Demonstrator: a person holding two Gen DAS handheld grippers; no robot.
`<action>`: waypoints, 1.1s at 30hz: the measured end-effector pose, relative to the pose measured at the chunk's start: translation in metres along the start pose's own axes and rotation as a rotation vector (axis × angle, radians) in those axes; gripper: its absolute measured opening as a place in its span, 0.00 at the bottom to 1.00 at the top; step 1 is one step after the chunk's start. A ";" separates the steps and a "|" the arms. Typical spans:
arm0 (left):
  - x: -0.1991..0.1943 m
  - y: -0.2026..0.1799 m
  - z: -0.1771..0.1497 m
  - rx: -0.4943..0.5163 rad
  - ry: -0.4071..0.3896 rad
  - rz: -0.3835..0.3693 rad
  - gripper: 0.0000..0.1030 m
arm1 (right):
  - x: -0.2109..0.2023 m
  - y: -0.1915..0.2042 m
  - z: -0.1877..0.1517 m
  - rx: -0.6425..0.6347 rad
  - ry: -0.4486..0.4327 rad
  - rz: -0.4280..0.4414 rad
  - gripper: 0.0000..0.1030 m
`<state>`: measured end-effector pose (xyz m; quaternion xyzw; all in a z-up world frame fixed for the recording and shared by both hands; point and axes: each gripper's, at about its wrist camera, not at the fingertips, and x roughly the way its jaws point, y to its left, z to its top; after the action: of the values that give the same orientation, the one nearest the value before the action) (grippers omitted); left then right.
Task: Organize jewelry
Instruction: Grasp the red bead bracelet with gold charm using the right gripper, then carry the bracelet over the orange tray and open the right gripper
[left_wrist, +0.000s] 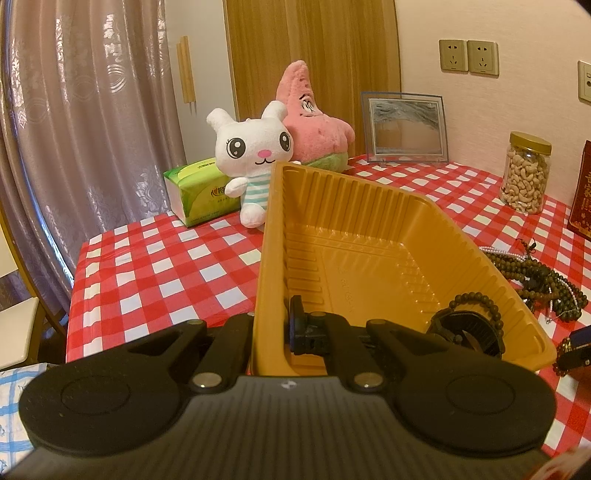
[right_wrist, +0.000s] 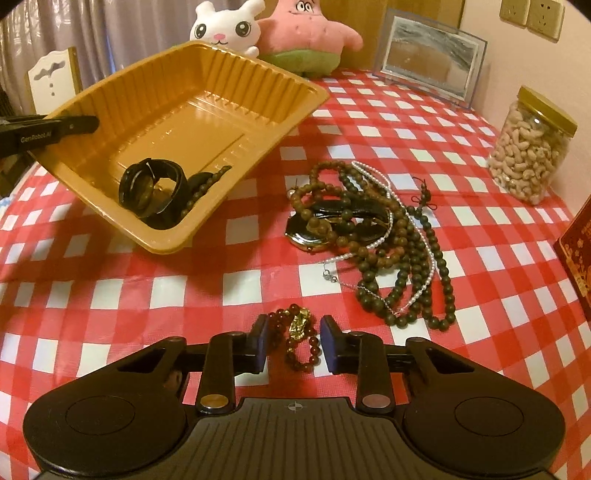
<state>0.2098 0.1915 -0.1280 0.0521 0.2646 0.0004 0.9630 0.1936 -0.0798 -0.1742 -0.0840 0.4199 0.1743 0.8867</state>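
Nearest in the right wrist view, the right claw (right_wrist: 293, 338) is seen spread apart just above the tabletop (right_wrist: 110, 295), which is covered in red-and-white check. A dark red bead bracelet (right_wrist: 295, 341) with a gold charm lies between the two fingers; no contact with either pad can be made out, so nothing is gripped.

Just beyond and to the right, a tangled pile of jewelry (right_wrist: 373, 236) is spread on the cloth: brown and dark green bead strands, a thin pearl strand, and a gold-rimmed watch half buried among them.

To the left of the pile, an orange plastic tray (right_wrist: 207, 92) is held tilted, its near corner low against the cloth and its far rim raised. A black watch (right_wrist: 151, 190) and a brown bead bracelet (right_wrist: 207, 184) are gathered in that low corner.

In the left wrist view, the left claw (left_wrist: 271, 334) is clamped on the tray's side wall (left_wrist: 269, 258), one finger outside and one inside. The same black watch (left_wrist: 465, 332) and beads (left_wrist: 480, 302) are seen in the bottom corner.

Farther back, a jar of cashews (right_wrist: 532, 147), a clear picture frame (right_wrist: 428, 59), a white bunny plush (left_wrist: 255, 155), a pink star plush (left_wrist: 314, 118) and a green tissue pack (left_wrist: 199, 188) are ranged along the tabletop's far side.
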 end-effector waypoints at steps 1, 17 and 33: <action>0.000 0.000 0.000 0.001 0.000 0.000 0.03 | 0.000 0.000 0.000 -0.001 -0.002 -0.005 0.19; 0.000 0.000 0.000 0.000 -0.001 -0.001 0.03 | -0.032 -0.012 0.027 0.118 -0.119 0.054 0.04; 0.000 0.003 -0.005 -0.014 0.005 0.001 0.03 | -0.057 0.036 0.098 0.101 -0.272 0.290 0.04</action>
<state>0.2069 0.1951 -0.1317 0.0457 0.2669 0.0029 0.9626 0.2169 -0.0315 -0.0678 0.0462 0.3120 0.2889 0.9039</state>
